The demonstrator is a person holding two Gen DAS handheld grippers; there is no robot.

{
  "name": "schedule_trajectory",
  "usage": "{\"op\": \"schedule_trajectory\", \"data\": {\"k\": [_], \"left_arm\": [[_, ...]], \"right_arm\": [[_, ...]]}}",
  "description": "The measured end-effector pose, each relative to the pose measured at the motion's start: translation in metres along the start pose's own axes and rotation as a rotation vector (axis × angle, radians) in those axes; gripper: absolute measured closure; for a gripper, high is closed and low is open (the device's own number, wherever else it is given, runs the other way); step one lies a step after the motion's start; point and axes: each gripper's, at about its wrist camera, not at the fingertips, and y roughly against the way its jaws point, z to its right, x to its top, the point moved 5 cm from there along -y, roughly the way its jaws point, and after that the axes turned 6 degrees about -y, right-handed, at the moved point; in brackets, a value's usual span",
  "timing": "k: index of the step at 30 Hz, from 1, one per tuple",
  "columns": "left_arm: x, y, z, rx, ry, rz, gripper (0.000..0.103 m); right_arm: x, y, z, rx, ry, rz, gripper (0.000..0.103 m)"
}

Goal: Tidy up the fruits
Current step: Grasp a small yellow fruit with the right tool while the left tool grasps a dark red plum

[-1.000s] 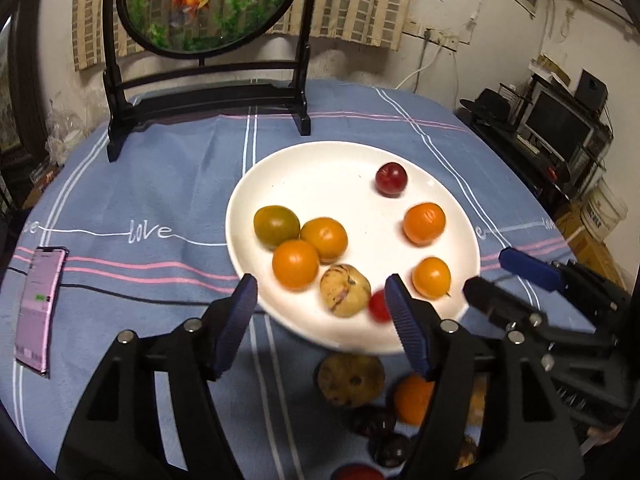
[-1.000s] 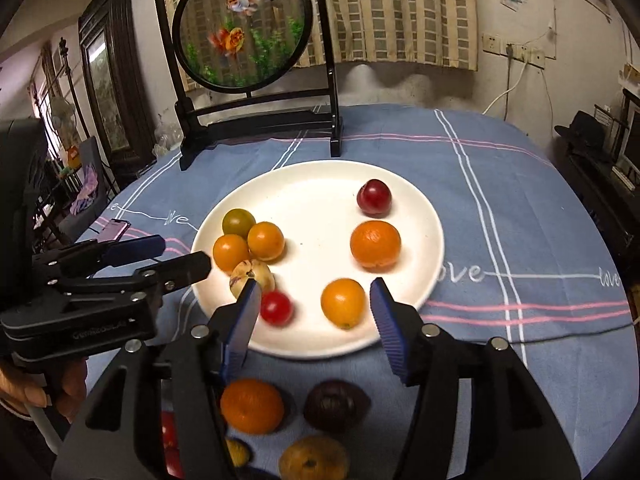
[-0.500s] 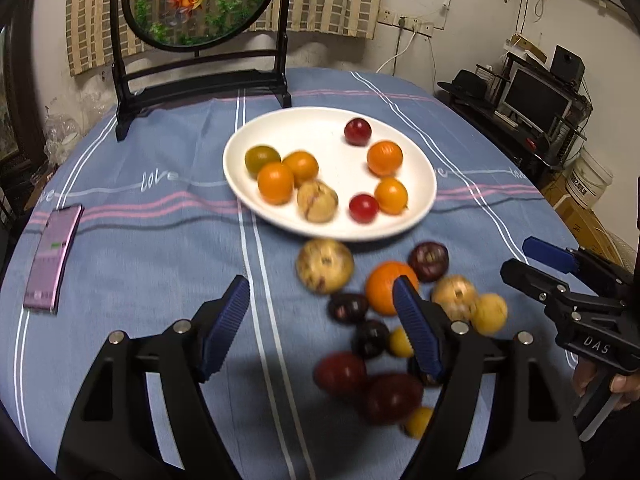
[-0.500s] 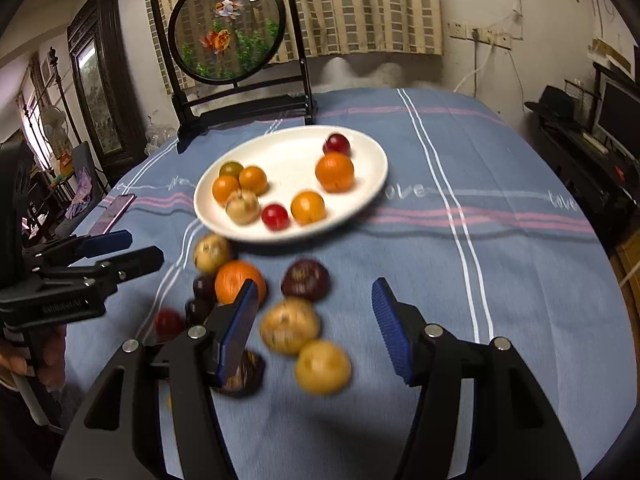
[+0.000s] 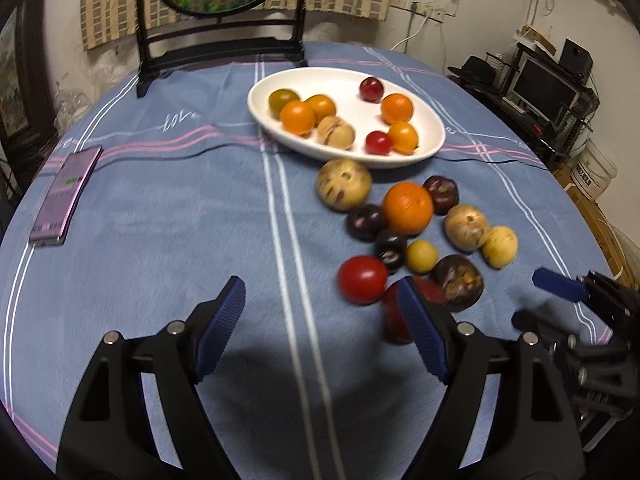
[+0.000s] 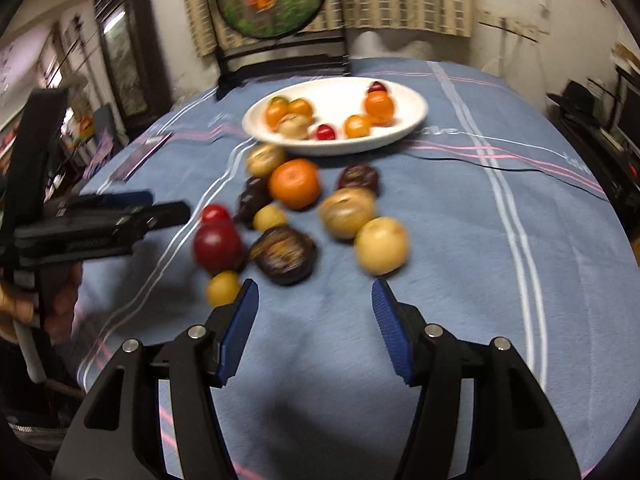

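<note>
A white plate [image 5: 434, 142] [image 6: 412, 120] at the back of the blue tablecloth holds several small orange, red, green and tan fruits. In front of it several loose fruits lie in a cluster, among them a big orange [image 5: 408, 209] [image 6: 295, 184], a red tomato [image 5: 362, 279], a dark red fruit [image 6: 217, 245] and a yellow one [image 6: 381, 245]. My left gripper [image 5: 324, 328] is open and empty, low over the cloth near the cluster's front left. My right gripper [image 6: 315, 326] is open and empty just in front of the cluster.
A phone [image 5: 66, 196] lies on the cloth at the left. A round fish picture in a black stand [image 5: 222, 46] stands behind the plate. A thin black cable [image 6: 500, 168] runs across the cloth to the right. Furniture and a monitor [image 5: 546, 90] stand beyond the right edge.
Both grippers have pulled back from over the plate toward the near edge, so the loose fruit cluster now lies in front of them. Both stayed open.
</note>
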Motion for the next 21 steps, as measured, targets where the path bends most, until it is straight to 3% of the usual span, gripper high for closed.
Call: {"op": "schedule_trajectory", "data": {"k": [11, 15, 21], "left_arm": [[-0.011, 0.002, -0.021, 0.001, 0.033, -0.008, 0.019], [-0.015, 0.0, -0.023, -0.006, 0.042, -0.021, 0.019], [-0.019, -0.001, -0.014, -0.024, 0.031, -0.034, 0.019]], "right_arm": [[-0.012, -0.03, -0.06, 0.001, 0.182, -0.053, 0.044], [-0.011, -0.047, -0.065, -0.037, 0.201, -0.094, 0.068], [-0.01, -0.046, -0.063, -0.038, 0.197, -0.083, 0.077]]}}
